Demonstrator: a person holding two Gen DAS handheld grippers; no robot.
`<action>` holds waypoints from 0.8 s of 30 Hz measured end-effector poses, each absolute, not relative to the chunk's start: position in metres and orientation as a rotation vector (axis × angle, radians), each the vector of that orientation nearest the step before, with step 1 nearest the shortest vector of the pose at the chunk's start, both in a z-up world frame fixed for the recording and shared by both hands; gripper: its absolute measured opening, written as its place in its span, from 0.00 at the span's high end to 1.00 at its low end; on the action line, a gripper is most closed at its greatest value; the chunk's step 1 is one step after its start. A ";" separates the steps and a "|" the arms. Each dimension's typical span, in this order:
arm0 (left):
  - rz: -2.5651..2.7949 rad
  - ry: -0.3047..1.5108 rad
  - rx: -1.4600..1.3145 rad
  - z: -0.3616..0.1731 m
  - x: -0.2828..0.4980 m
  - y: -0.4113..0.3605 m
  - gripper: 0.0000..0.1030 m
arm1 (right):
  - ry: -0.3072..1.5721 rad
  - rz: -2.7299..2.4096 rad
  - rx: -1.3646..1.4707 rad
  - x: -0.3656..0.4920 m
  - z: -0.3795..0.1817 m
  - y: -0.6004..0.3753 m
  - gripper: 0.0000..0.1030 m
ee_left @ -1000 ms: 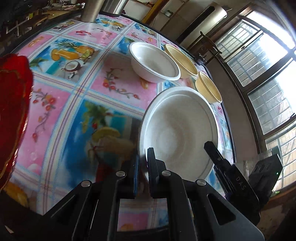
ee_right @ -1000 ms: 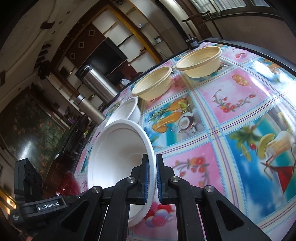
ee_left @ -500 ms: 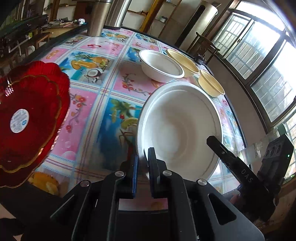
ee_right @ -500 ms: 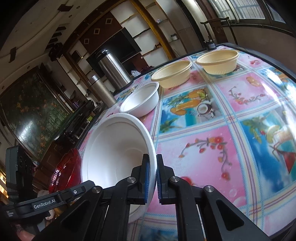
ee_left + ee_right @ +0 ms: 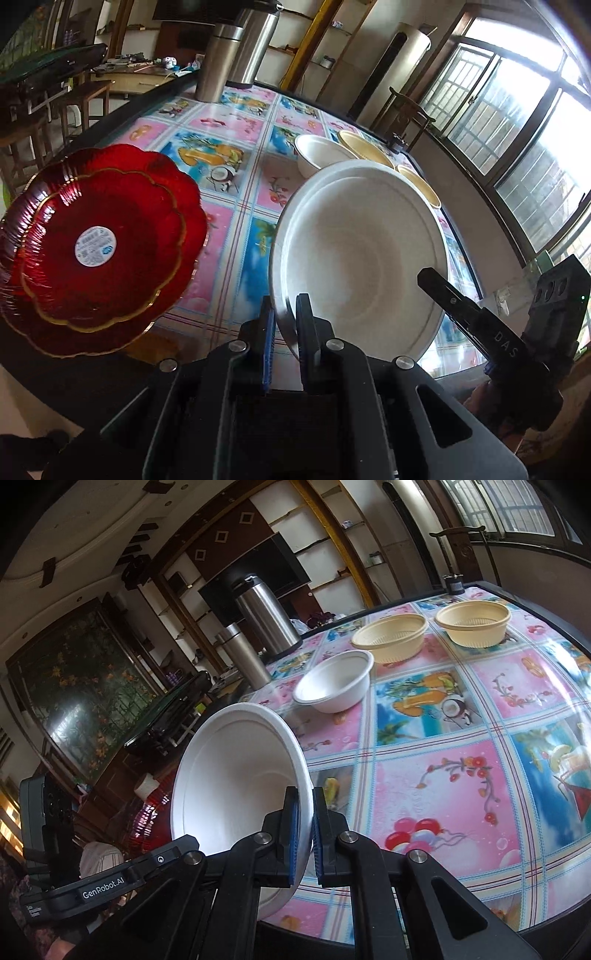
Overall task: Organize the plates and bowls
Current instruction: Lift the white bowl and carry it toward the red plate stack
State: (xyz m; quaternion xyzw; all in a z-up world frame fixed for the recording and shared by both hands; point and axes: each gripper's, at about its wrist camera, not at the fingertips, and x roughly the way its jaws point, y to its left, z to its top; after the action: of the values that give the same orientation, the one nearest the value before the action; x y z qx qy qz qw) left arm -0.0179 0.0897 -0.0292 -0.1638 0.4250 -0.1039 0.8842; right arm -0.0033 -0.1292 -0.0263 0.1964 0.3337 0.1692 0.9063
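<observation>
Right wrist view: both grippers (image 5: 303, 830) pinch a white bowl (image 5: 236, 775) above the fruit-print tablecloth (image 5: 461, 738) near shelves (image 5: 332, 554).

A: Where does the light come from?
B: The big windows (image 5: 524, 122). They glow white. The shiny table (image 5: 480, 738) has glare.
A: Sharp?
B: Mostly. Edges bend round, corners go dark.
</observation>
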 end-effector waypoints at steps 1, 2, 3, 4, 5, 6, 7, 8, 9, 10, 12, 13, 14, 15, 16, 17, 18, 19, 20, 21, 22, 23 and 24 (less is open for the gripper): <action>-0.214 0.879 -0.344 -0.028 -0.019 0.092 0.91 | 0.686 0.356 0.403 -0.004 -0.024 -0.126 0.93; -0.212 0.874 -0.347 -0.026 -0.021 0.095 0.91 | 0.682 0.361 0.400 -0.004 -0.021 -0.124 0.93; -0.208 0.871 -0.352 -0.024 -0.022 0.098 0.91 | 0.680 0.367 0.396 -0.005 -0.019 -0.122 0.93; -0.207 0.869 -0.355 -0.023 -0.023 0.100 0.91 | 0.679 0.373 0.395 -0.005 -0.018 -0.119 0.93; -0.205 0.865 -0.359 -0.021 -0.024 0.102 0.91 | 0.678 0.380 0.392 -0.004 -0.015 -0.116 0.93; -0.199 0.857 -0.366 -0.018 -0.025 0.107 0.91 | 0.677 0.386 0.391 -0.002 -0.013 -0.113 0.93; -0.191 0.850 -0.370 -0.015 -0.025 0.111 0.91 | 0.678 0.397 0.392 0.000 -0.011 -0.110 0.93; -0.183 0.844 -0.375 -0.013 -0.025 0.117 0.92 | 0.682 0.412 0.394 0.003 -0.008 -0.105 0.93; -0.174 0.834 -0.386 -0.010 -0.026 0.123 0.92 | 0.683 0.424 0.395 0.005 -0.006 -0.100 0.93; -0.165 0.825 -0.395 -0.007 -0.027 0.129 0.92 | 0.682 0.436 0.396 0.007 -0.004 -0.096 0.93; -0.140 0.802 -0.408 -0.001 -0.029 0.142 0.92 | 0.679 0.467 0.388 0.012 0.001 -0.083 0.93; -0.125 0.793 -0.411 0.001 -0.031 0.148 0.92 | 0.675 0.481 0.378 0.013 0.004 -0.076 0.93; -0.111 0.786 -0.417 0.003 -0.032 0.154 0.92 | 0.672 0.493 0.369 0.014 0.007 -0.070 0.93; -0.099 0.780 -0.424 0.005 -0.034 0.160 0.92 | 0.669 0.505 0.359 0.015 0.009 -0.062 0.93; -0.089 0.775 -0.430 0.005 -0.035 0.165 0.92 | 0.669 0.517 0.350 0.016 0.010 -0.055 0.93; -0.077 0.770 -0.437 0.006 -0.036 0.171 0.92 | 0.672 0.530 0.344 0.017 0.012 -0.047 0.93; -0.062 0.765 -0.445 0.006 -0.037 0.179 0.92 | 0.676 0.542 0.339 0.019 0.012 -0.040 0.93; -0.050 0.763 -0.449 0.005 -0.037 0.184 0.92 | 0.683 0.554 0.333 0.021 0.012 -0.031 0.93; -0.033 0.763 -0.455 0.004 -0.037 0.191 0.92 | 0.687 0.563 0.328 0.023 0.012 -0.025 0.93; -0.022 0.763 -0.462 0.002 -0.038 0.196 0.92 | 0.694 0.574 0.321 0.026 0.012 -0.018 0.93; -0.010 0.762 -0.467 0.001 -0.039 0.201 0.92 | 0.700 0.581 0.315 0.028 0.011 -0.011 0.93; 0.004 0.763 -0.469 -0.001 -0.038 0.206 0.92 | 0.711 0.589 0.307 0.031 0.009 -0.002 0.93; 0.026 0.770 -0.472 -0.004 -0.037 0.213 0.92 | 0.722 0.596 0.304 0.034 0.007 0.005 0.93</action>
State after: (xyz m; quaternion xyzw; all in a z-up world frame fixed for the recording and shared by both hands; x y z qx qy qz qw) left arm -0.0367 0.2130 -0.0038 -0.2280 0.3719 0.0123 0.8998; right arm 0.0337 0.0045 0.0071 0.1460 0.3465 0.2863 0.8813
